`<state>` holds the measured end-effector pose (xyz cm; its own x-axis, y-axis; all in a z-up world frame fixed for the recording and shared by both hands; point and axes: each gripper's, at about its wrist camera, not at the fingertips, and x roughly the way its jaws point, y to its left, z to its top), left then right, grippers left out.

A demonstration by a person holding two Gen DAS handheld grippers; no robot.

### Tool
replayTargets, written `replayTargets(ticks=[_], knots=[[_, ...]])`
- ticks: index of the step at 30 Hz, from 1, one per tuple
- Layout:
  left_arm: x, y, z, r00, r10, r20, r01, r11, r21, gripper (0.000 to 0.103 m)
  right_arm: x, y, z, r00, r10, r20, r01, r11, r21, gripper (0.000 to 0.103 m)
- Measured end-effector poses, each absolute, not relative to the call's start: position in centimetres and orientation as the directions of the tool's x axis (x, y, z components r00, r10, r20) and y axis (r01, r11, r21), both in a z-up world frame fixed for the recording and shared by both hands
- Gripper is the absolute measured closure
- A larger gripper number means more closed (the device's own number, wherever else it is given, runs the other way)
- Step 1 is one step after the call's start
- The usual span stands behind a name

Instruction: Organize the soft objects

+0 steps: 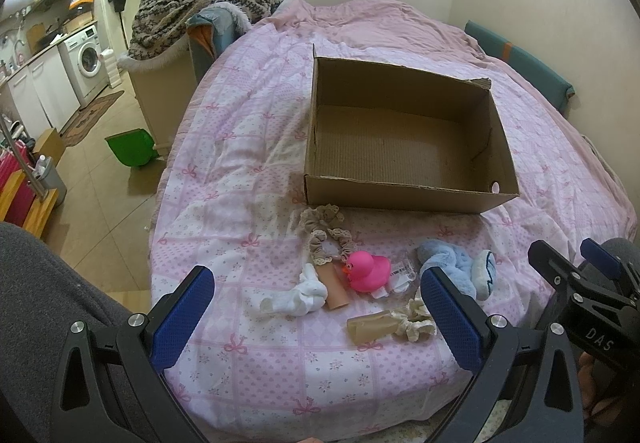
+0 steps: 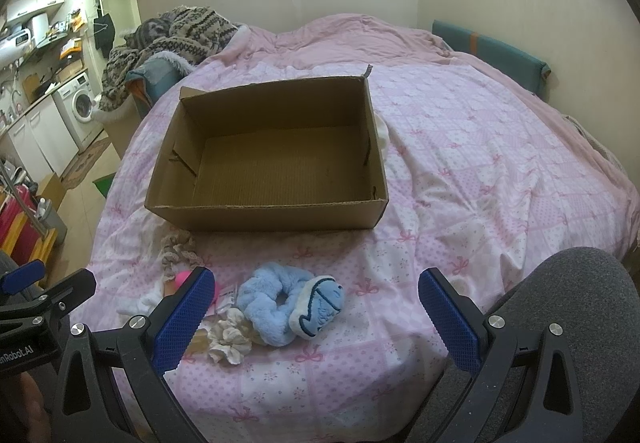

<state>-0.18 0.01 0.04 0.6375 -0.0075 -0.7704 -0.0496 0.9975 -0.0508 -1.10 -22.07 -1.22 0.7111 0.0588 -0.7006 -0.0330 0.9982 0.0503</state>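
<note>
Facing cardboard box (image 2: 272, 159), seemingly empty.

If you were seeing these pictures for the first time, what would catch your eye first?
The big empty cardboard box in the middle of the pink bedspread. Next, the bright pink rubber duck among the small soft things just in front of it, with a fluffy blue scrunchie to the duck's right.

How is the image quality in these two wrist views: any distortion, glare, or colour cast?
Left wrist view: strong fisheye bending curves the bed and cardboard box, with dark corners; items are sharp, including the pink duck. Right wrist view: same bending and dark corners, a bright ceiling light glares at upper left, and the blue plush is sharp. Both have a slightly warm, dim indoor cast.
</note>
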Motion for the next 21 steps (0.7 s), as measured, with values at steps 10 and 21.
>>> replayTargets(ticks=[10, 21], knots=[[-0.2, 0.06, 0.06, 0.637, -0.008, -0.771, -0.049, 0.997, -0.051, 0.0, -1.08, -22.07, -1.2, 0.711, 0.059, -0.701, -0.033, 0.998, 0.05, 0.0], [-0.23, 0.13, 0.1, 0.634, -0.011, -0.773, -0.051, 0.997, -0.056, 0.0, -1.03, -22.06, -1.18, 0.707, 0.061, -0.705, -0.034, 0.998, 0.052, 0.0]])
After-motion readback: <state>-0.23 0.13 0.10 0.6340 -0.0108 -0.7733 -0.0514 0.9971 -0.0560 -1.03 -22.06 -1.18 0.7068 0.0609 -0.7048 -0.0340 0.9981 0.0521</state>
